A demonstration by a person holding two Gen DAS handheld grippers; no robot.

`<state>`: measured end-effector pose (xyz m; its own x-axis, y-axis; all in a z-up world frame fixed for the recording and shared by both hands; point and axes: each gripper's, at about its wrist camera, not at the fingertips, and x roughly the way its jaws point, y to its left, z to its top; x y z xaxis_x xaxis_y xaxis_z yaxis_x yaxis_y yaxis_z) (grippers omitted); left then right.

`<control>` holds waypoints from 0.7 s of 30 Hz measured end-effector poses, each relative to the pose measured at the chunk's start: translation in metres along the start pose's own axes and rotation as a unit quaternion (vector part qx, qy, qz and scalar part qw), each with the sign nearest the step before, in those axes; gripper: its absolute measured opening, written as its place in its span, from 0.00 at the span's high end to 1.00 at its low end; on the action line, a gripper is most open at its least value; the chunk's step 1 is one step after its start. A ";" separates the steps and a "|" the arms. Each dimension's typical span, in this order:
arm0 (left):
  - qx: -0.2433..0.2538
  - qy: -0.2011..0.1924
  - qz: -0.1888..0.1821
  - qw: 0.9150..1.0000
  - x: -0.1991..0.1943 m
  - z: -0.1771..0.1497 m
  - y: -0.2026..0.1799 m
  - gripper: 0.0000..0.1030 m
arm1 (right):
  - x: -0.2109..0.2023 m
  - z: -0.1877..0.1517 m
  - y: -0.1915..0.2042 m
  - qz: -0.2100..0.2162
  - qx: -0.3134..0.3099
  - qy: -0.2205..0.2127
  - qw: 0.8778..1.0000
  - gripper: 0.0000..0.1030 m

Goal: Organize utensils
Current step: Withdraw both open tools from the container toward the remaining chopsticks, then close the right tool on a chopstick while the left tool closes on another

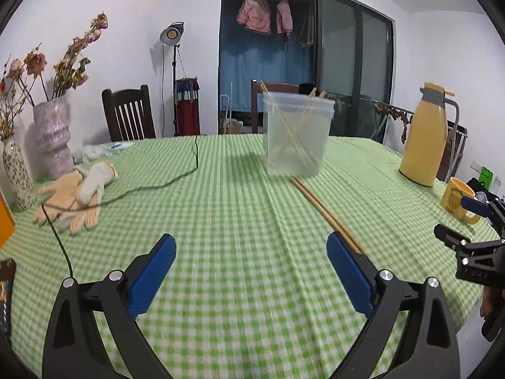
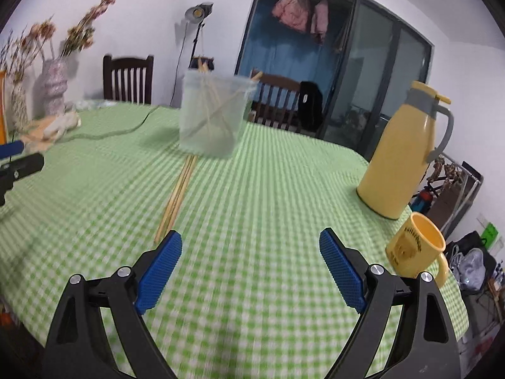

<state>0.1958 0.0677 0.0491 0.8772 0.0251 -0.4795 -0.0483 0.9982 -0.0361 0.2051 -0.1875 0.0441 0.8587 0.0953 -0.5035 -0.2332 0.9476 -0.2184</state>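
Task approx. half done: several chopsticks (image 1: 292, 132) already stand crossed inside the clear tub (image 1: 298, 135) mid-table, while a loose bundle of chopsticks (image 2: 176, 195) lies flat on the green checked cloth (image 1: 221, 221), one end at the tub's base, awaiting pickup. Left gripper (image 1: 251, 252) and right gripper (image 2: 251, 249) both hover low over the cloth, jaws spread wide, nothing held; the bundle's near end lies just beside left gripper's right finger and right gripper's left finger.

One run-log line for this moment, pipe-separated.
left hand-held gripper: open, empty | right hand-held gripper: open, empty | chopsticks: loose on tablecloth | container: holds some chopsticks
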 end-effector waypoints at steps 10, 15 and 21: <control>-0.008 0.056 0.006 0.998 0.002 -0.038 0.007 0.10 | 0.000 -0.022 0.007 0.024 0.005 0.040 0.999 0.17; 0.005 0.062 0.013 0.998 0.015 -0.028 0.007 0.10 | 0.015 -0.009 0.009 0.056 0.030 0.056 0.996 0.17; 0.015 0.074 0.013 0.997 0.032 -0.012 0.002 0.10 | 0.064 0.015 0.026 0.093 0.043 0.103 0.989 0.44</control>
<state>0.2179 0.0695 0.0232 0.7961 0.0455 -0.6034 -0.0550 0.9985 0.0028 0.2605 -0.1527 0.0187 0.6911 0.2145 -0.6902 -0.3305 0.9431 -0.0379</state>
